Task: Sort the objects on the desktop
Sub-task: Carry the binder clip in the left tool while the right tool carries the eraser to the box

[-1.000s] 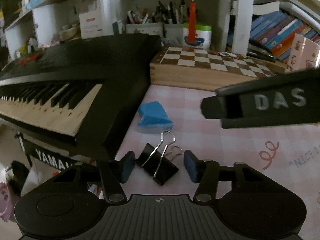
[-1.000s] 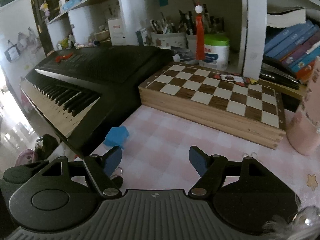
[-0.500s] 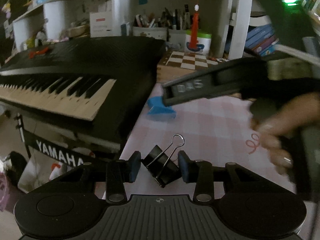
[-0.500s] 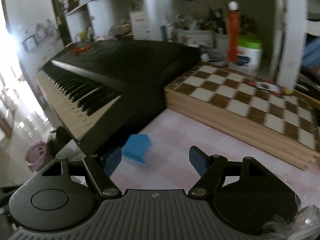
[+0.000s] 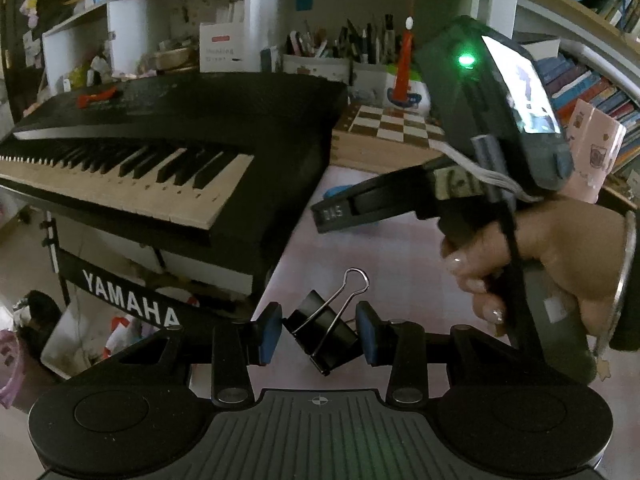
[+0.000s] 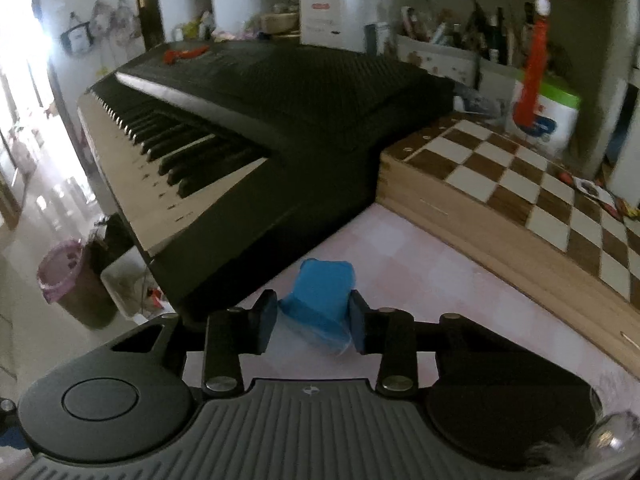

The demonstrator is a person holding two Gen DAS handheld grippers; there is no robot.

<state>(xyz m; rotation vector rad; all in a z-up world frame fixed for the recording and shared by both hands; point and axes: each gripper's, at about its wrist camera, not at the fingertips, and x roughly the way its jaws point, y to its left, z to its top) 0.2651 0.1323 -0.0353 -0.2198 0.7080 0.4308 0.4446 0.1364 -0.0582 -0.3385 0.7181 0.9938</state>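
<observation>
A black binder clip [image 5: 325, 330] with silver wire handles sits between the blue pads of my left gripper [image 5: 319, 334], which is shut on it just above the pink checked desk [image 5: 400, 264]. My right gripper [image 6: 312, 322] is closed around a blue wrapped packet [image 6: 320, 304] resting on the desk; both pads touch its sides. In the left wrist view the right gripper's body [image 5: 400, 200] and the hand holding it hide most of the packet [image 5: 336, 192].
A black Yamaha keyboard [image 5: 168, 152] borders the desk on the left, overhanging the floor. A wooden chessboard box [image 6: 520, 200] lies behind. A pink cup [image 5: 596, 152] stands at right. Pen holders and books fill the shelves behind.
My left gripper closed onto the binder clip and lifted it slightly. My right gripper moved left and forward over the blue packet and closed on it.
</observation>
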